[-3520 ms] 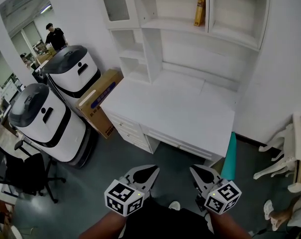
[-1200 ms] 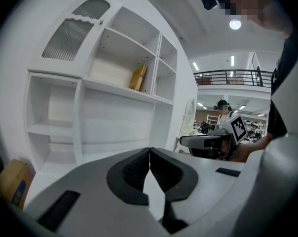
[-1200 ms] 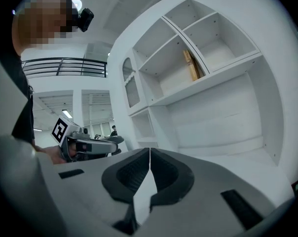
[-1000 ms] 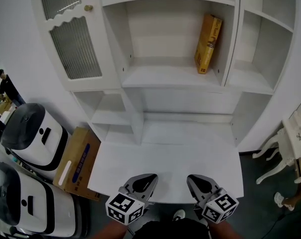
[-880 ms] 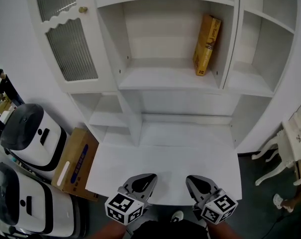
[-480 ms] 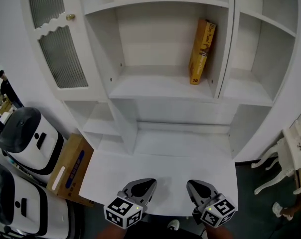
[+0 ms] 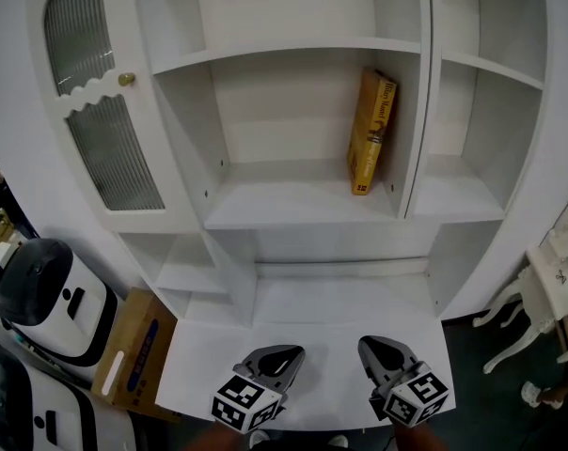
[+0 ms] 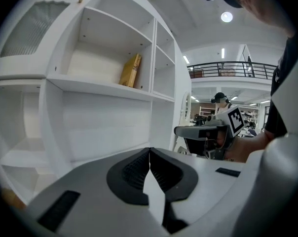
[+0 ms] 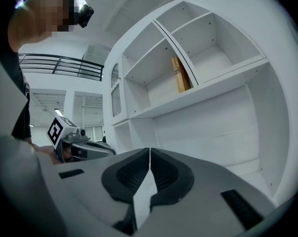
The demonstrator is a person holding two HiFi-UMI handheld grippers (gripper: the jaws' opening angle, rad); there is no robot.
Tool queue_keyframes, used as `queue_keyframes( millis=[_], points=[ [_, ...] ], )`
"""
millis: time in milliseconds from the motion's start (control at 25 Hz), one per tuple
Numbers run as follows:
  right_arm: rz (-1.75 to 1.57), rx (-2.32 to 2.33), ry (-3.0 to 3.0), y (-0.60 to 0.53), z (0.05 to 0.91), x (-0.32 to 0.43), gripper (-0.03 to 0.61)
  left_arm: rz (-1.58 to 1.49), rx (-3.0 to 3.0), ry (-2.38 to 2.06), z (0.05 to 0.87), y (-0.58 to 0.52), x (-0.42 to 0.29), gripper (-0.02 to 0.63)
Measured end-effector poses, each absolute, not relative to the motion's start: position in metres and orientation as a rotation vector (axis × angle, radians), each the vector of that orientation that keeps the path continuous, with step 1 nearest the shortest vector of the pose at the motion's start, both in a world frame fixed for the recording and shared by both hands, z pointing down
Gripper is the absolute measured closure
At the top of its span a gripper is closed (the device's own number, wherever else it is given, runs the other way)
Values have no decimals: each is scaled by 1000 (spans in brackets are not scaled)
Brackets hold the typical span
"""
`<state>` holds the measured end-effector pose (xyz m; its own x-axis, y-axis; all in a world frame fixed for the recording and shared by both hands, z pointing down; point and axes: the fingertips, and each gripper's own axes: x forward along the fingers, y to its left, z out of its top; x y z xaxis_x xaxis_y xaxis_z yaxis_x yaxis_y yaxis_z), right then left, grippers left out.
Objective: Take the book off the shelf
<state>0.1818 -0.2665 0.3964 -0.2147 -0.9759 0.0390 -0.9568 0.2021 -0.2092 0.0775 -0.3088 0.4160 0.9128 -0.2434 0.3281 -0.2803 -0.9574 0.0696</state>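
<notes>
- Left gripper (image 7: 286, 354): jaws pressed together, nothing between them; held low over the near edge of the bench (image 7: 322, 301).
- Right gripper (image 7: 371, 349): jaws likewise pressed together and empty; beside the left one, well apart from the shelving.
- Cabinet door (image 7: 103, 130), far left: ribbed glass, brass knob, closed. Not part of the task.
- Shelf (image 7: 293, 205), centre, above the bench: bare except for one item.
- Book (image 7: 370, 132): yellow, upright, leaning against the right-hand partition at the right end of the shelf; untouched.
- Step in hand, as judged: approach; no reach towards the book has begun.
- Next move calls for: raising one gripper, most likely the right, to shelf level, spreading its jaws, and closing them across the book's near edge before drawing it out.
</notes>
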Motion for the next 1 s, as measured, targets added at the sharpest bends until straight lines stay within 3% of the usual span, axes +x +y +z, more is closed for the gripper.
queue_keyframes(
  millis=[560, 880, 1000],
  points=[
    [247, -2250, 2101, -372, 219, 218, 549, 524, 3024, -206, 416, -358, 64, 603],
    [151, -2479, 1754, -425, 172, 282, 543, 544, 2998, -174, 431, -353, 54, 603],
    [87, -2491, 1706, -441, 162, 294, 431, 557, 3007, -180, 434, -349, 48, 603]
  ],
)
